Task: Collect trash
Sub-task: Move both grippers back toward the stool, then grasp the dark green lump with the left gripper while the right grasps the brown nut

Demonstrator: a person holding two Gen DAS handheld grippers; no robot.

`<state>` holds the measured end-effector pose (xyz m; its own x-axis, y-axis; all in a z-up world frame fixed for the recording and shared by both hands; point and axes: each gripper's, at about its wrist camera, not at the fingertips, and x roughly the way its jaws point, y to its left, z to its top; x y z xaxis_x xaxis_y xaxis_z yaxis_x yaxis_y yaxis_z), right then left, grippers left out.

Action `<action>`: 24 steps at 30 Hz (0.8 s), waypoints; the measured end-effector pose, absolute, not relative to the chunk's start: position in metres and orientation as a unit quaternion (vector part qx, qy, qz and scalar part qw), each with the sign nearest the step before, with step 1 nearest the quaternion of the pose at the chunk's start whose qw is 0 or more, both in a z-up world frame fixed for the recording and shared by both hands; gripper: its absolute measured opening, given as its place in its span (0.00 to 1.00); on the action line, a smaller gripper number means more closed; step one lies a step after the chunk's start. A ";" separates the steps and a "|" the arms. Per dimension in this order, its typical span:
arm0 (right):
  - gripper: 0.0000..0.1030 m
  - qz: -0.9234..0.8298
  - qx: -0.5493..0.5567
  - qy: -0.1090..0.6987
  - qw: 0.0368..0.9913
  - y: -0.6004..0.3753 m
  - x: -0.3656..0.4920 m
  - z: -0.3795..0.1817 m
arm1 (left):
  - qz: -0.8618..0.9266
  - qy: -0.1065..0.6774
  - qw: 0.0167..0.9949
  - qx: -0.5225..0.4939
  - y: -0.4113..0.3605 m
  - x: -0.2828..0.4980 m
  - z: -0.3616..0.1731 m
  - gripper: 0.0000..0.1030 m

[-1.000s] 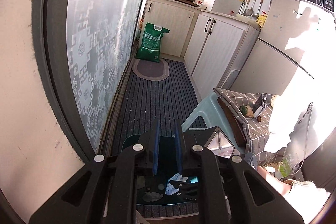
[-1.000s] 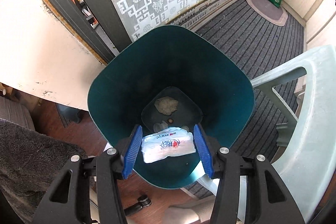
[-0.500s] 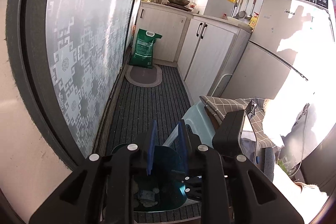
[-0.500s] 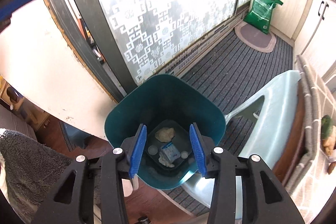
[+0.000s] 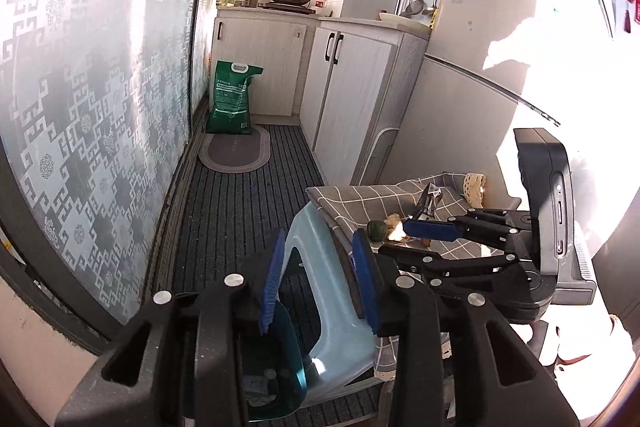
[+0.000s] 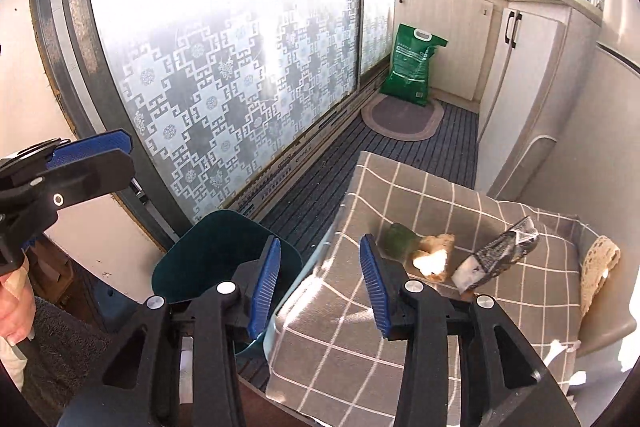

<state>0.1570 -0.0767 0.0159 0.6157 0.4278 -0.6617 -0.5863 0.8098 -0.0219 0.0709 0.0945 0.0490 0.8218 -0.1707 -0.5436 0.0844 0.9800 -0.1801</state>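
Teal trash bin (image 6: 224,259) on floor beside pale blue stool (image 5: 332,291), wrappers inside at bottom (image 5: 260,385) | checked cloth (image 6: 400,307) on stool carries green round piece (image 6: 400,237), tan scrap (image 6: 436,255), black-silver wrapper (image 6: 500,255) | right gripper (image 6: 320,283) fingers released, empty, above cloth edge | left gripper (image 5: 318,279) fingers released, empty, above bin

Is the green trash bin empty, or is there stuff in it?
Not empty. In the left wrist view the teal trash bin has pale crumpled scraps on its bottom.
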 end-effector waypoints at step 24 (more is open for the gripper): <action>0.31 0.235 -0.069 0.368 0.897 -0.190 0.184 -0.017 | -0.099 0.383 0.918 0.007 -0.002 0.196 -0.035 0.42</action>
